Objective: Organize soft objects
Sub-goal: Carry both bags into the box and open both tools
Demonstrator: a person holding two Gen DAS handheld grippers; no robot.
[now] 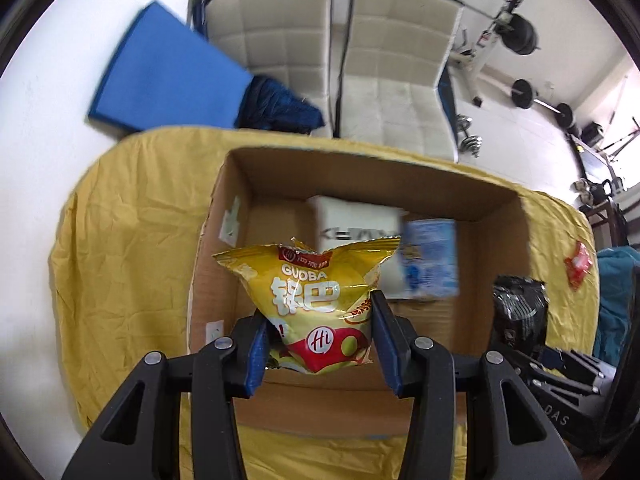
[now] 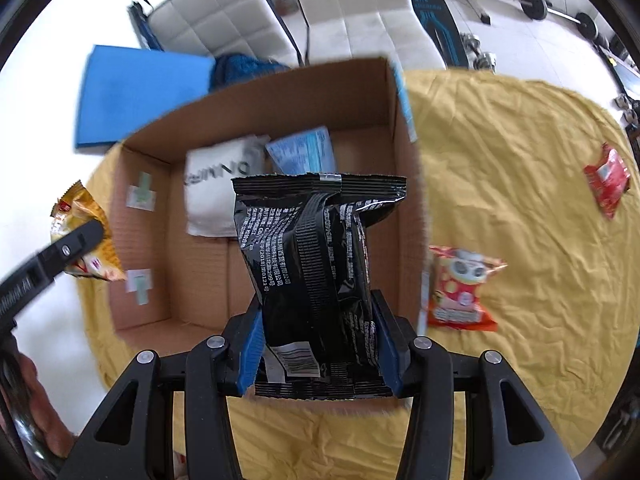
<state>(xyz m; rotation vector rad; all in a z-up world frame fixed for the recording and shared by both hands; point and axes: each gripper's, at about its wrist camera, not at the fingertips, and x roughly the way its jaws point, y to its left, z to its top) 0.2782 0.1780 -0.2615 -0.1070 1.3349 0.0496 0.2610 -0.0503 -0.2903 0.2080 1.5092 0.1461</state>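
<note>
Cardboard box (image 2: 280, 92) with white pack (image 2: 218, 196), blue pack (image 2: 302, 154); left hand-held gripper (image 1: 318, 334) clamping yellow bag (image 1: 316, 288), right hand-held gripper (image 2: 320, 344) clamping black bag (image 2: 316, 264).

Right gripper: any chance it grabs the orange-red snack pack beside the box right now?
Probably not yet. The right gripper is shut on a black packet, so its jaws are occupied. The orange-red snack pack lies uncovered on the yellow cloth, just right of the cardboard box.

White chairs (image 1: 360, 60), barbell (image 1: 536, 98), blue mat (image 1: 168, 76).

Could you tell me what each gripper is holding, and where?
Left gripper: yellow snack bag, jaws on its lower sides. Right gripper: black packet, lower sides.
</note>
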